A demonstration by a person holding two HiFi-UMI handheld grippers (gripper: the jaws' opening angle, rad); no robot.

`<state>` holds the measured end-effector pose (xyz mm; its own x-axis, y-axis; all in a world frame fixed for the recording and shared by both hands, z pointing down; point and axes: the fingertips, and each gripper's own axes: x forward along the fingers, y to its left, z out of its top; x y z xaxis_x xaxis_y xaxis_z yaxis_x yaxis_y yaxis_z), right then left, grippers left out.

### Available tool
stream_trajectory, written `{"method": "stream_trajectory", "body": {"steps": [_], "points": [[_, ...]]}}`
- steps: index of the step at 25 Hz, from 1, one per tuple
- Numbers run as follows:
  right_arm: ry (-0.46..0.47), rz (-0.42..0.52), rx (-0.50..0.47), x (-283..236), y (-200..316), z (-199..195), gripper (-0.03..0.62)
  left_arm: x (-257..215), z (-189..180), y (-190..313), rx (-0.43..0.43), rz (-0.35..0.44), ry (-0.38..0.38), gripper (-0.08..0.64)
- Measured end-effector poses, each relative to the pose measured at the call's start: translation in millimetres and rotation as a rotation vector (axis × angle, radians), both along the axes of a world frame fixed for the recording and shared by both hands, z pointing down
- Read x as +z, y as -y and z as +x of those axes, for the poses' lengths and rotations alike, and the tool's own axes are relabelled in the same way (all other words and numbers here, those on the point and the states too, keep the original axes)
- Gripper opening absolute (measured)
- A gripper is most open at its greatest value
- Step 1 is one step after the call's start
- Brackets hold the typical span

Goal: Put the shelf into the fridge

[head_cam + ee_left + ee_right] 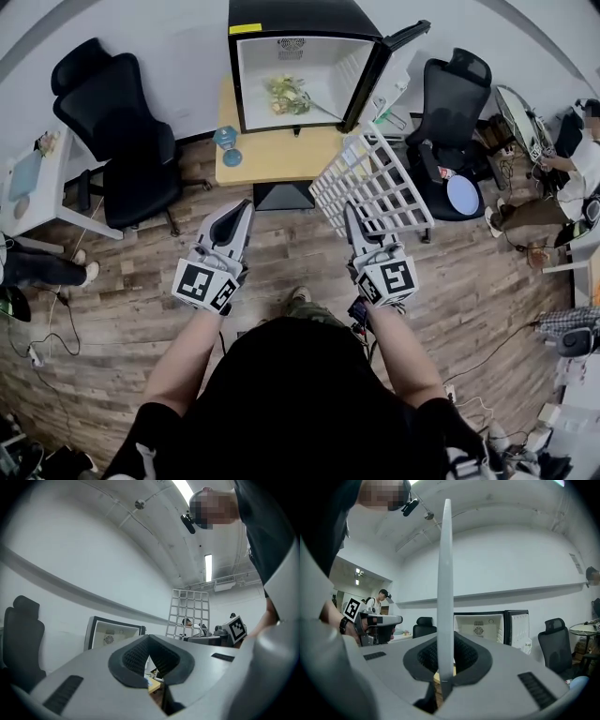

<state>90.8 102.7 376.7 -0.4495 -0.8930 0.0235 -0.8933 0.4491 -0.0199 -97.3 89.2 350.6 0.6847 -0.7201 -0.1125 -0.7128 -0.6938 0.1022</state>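
Firmly, the right gripper (pixel 446 670) pinches the lower edge of the white wire-grid shelf (pixel 370 183). The shelf stands upright, its long axis rising toward the open black mini fridge (pixel 300 23), which holds a pale leafy bundle (pixel 286 94). The left gripper (pixel 149 639) is pressed together, empty.

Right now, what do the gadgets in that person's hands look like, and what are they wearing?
The left hand-held gripper and right hand-held gripper are pale grey tapering shells with black ribbed pads inside the jaws. Each carries a white cube printed with black square markers at its rear. The person wears a black short-sleeved top.
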Motion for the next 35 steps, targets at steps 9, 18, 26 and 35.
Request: {"method": "stream_trajectory", "body": {"steps": [9, 18, 26, 35], "points": [[0.006, -0.007, -0.066, 11, 56, 24, 0.038, 4, 36, 50, -0.045, 0.023, 0.048, 0.018], [0.004, -0.007, -0.117, 18, 86, 45, 0.038, 5, 65, 79, -0.067, 0.024, 0.058, 0.018], [0.004, -0.001, -0.129, 19, 103, 47, 0.038, 14, 63, 93, -0.093, 0.003, 0.047, 0.018], [-0.007, -0.013, -0.110, 26, 133, 37, 0.038, 16, 59, 133, -0.074, 0.007, 0.031, 0.020]]}}
